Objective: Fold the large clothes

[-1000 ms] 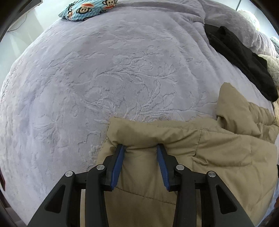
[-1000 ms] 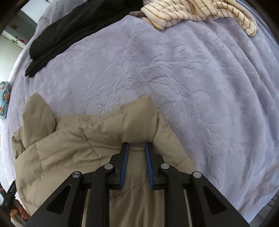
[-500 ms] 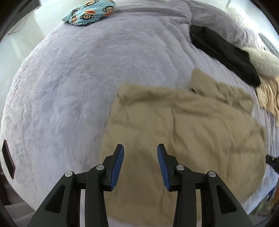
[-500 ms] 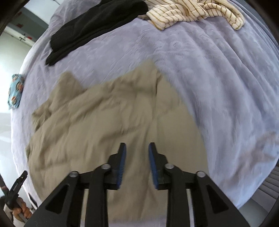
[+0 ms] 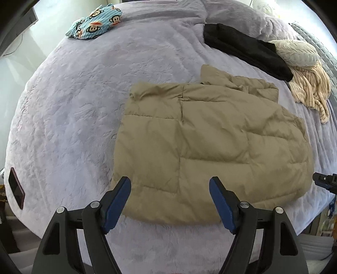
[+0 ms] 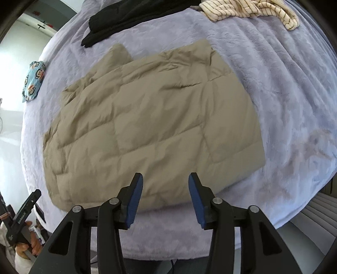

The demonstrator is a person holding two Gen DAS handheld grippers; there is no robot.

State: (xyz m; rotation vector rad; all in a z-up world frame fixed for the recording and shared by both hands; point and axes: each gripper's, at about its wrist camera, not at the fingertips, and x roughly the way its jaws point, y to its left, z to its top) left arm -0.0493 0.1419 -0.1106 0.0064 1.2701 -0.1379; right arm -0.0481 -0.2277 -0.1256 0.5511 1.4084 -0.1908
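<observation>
A tan quilted puffer jacket [image 5: 210, 134] [image 6: 151, 118] lies folded flat on the lavender plush bed cover [image 5: 84, 101] [image 6: 284, 88]. My left gripper [image 5: 170, 190] hovers above the jacket's near edge, its jaws opening with nothing between the blue pads. My right gripper [image 6: 165, 185] hangs over the jacket's near edge too, jaws opening and empty. The right gripper's tip [image 5: 325, 181] shows at the right border of the left wrist view. In the right wrist view, the left gripper's body [image 6: 23, 212] and the hand holding it [image 6: 33, 248] appear at the lower left.
A black garment [image 5: 246, 48] [image 6: 130, 16] and a cream striped garment [image 5: 309, 86] [image 6: 250, 8] lie behind the jacket, with a grey pillow [image 5: 294, 52] beside them. A blue monkey-print cloth [image 5: 94, 23] [image 6: 33, 80] sits at the far left. A dark phone [image 5: 16, 187] rests near the bed's left edge.
Both grippers let go of the jacket's far edge, opened wider, and pulled back and upward. The jacket now lies released on the bed, seen from farther away.
</observation>
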